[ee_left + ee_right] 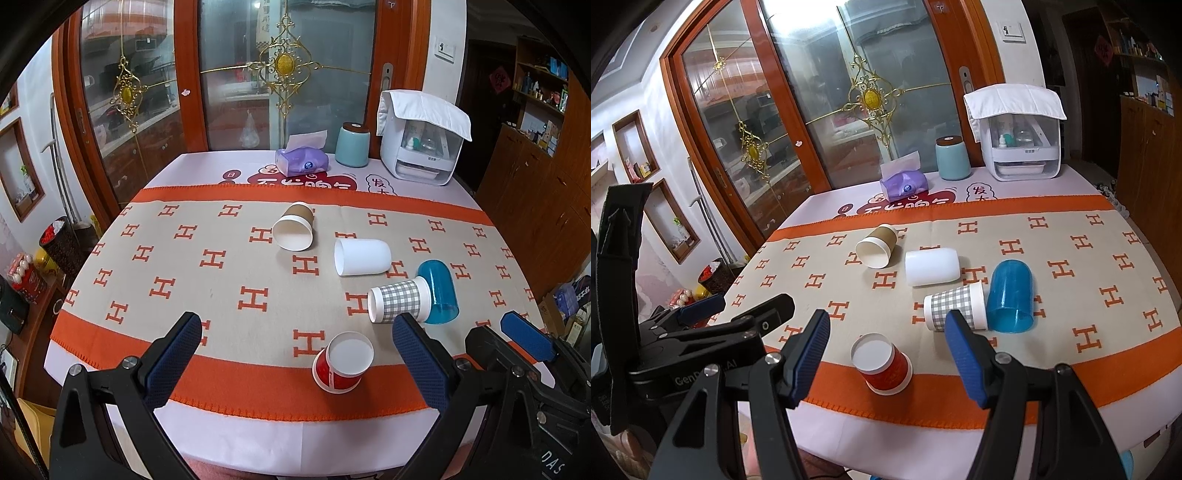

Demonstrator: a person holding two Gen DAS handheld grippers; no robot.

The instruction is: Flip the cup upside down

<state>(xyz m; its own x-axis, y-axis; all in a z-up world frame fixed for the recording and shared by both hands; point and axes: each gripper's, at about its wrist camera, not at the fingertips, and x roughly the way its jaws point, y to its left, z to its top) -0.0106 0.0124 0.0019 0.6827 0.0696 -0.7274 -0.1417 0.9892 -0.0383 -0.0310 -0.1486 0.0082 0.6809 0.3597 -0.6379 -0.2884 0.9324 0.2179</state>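
The left claw (295,354) hangs spread wide above the bench's (258,435) near edge, pinching nothing; the right claw (886,347) beside it is spread too and also empty. Just past them, on the orange band of the cloth (177,258), the red cup (341,365) stands upside down. Farther back four cups lie on their sides: a brown cup (294,231), a white cup (362,256), a checked cup (400,300), and a blue cup (439,291) touching the checked one.
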